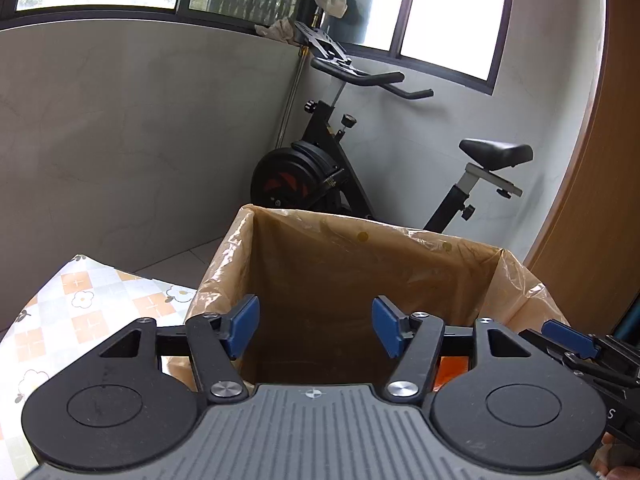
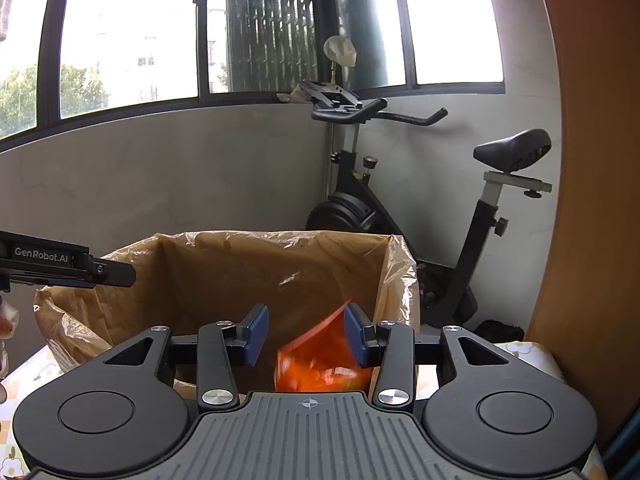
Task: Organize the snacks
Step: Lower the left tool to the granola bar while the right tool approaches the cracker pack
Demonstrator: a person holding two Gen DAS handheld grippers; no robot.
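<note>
Inside lined box (image 2: 224, 276) — blurred orange snack packet (image 2: 320, 364)

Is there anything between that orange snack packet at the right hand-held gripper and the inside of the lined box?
Nothing visible. The orange snack packet, blurred, is already inside the open top of the plastic-lined box, just beyond the right hand-held gripper, whose jaws stand apart. The left hand-held gripper is open and empty over the same box.

Each camera sits just behind its own tongs, tilted slightly down, close over the lined box (image 1: 360, 272). Both share the box (image 2: 272, 272), exercise bike (image 1: 320, 176) and windows; box bottom probably hidden.
</note>
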